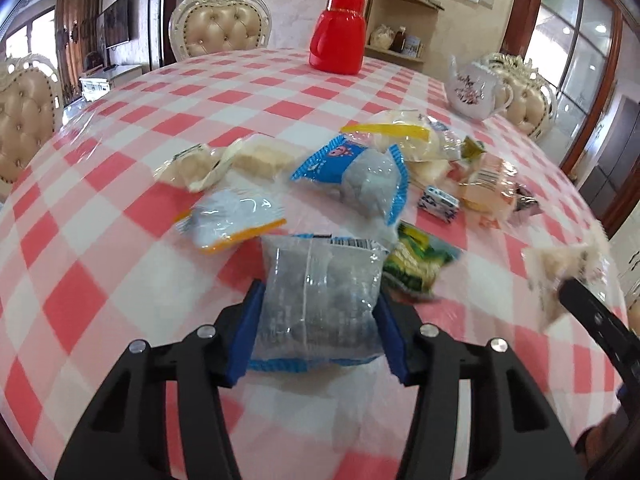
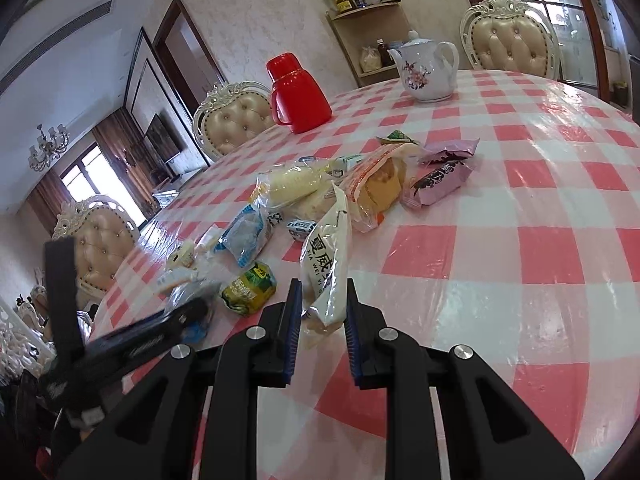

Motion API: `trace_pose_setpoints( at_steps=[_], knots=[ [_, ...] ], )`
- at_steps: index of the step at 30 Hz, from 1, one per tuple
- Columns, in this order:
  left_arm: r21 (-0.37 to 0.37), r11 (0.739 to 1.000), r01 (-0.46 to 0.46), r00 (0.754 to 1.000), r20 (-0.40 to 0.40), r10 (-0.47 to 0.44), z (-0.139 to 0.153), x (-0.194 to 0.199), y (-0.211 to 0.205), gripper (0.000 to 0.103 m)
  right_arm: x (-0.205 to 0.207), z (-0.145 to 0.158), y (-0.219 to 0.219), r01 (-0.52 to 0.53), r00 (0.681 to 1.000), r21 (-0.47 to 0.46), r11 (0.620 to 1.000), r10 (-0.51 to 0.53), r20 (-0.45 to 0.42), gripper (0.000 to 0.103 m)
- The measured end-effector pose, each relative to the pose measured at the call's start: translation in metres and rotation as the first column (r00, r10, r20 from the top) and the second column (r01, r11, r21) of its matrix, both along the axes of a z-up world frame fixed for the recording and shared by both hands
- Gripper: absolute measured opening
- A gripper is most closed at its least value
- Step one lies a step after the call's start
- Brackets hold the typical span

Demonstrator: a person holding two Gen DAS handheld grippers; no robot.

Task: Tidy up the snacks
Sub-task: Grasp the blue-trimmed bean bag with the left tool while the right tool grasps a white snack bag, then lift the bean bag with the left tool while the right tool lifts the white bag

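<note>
Round table (image 1: 120, 208) under a pink-and-white checked cloth, snack packets heaped near its middle. Left gripper (image 1: 318, 320) closed on a clear grey packet (image 1: 320, 300) at the near edge of the heap — blue pads pressing both sides. Right gripper (image 2: 320, 312) clamped on a cream packet (image 2: 326, 264), held upright near the pile. Far side: red flask (image 1: 338, 32), flowered teapot (image 2: 426, 70).

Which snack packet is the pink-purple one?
The purple packet at the pile's right edge, printed with dark characters; the others are clear, white, blue, yellow or green.
</note>
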State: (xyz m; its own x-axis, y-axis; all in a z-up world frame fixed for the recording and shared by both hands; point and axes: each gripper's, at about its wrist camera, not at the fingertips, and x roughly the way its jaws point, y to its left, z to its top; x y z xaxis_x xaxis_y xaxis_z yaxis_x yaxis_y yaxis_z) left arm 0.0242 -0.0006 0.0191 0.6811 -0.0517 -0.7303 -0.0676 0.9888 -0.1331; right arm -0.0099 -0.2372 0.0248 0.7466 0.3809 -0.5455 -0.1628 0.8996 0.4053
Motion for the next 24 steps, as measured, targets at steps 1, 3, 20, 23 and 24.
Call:
trace_pose_setpoints(
  at_steps=[1,3,20,23,24],
  knots=[
    [0.001,1.0,-0.001,1.0,0.012,0.001,0.001,-0.005,0.0,0.052,0.0,0.001,0.0,-0.001,1.0,0.001,1.0,0.001,0.001,0.021],
    [0.003,1.0,-0.004,0.999,0.043,0.004,0.004,-0.018,-0.001,0.05,-0.001,0.0,-0.001,-0.001,1.0,0.008,1.0,0.001,0.006,0.021],
    [-0.035,0.999,0.03,0.995,0.092,-0.027,0.011,-0.075,0.015,0.042,-0.046,0.004,-0.012,-0.041,0.996,0.125,0.991,0.031,0.087,0.021],
    [-0.027,0.999,0.039,0.996,0.083,-0.037,0.012,-0.082,0.019,0.041,-0.054,0.004,-0.011,-0.041,0.996,0.125,0.991,0.03,0.088,0.021],
    [-0.025,0.999,0.038,0.996,0.084,-0.036,0.013,-0.085,0.021,0.041,-0.057,0.004,-0.01,-0.045,0.996,0.124,0.991,0.034,0.085,0.021]
  ],
)
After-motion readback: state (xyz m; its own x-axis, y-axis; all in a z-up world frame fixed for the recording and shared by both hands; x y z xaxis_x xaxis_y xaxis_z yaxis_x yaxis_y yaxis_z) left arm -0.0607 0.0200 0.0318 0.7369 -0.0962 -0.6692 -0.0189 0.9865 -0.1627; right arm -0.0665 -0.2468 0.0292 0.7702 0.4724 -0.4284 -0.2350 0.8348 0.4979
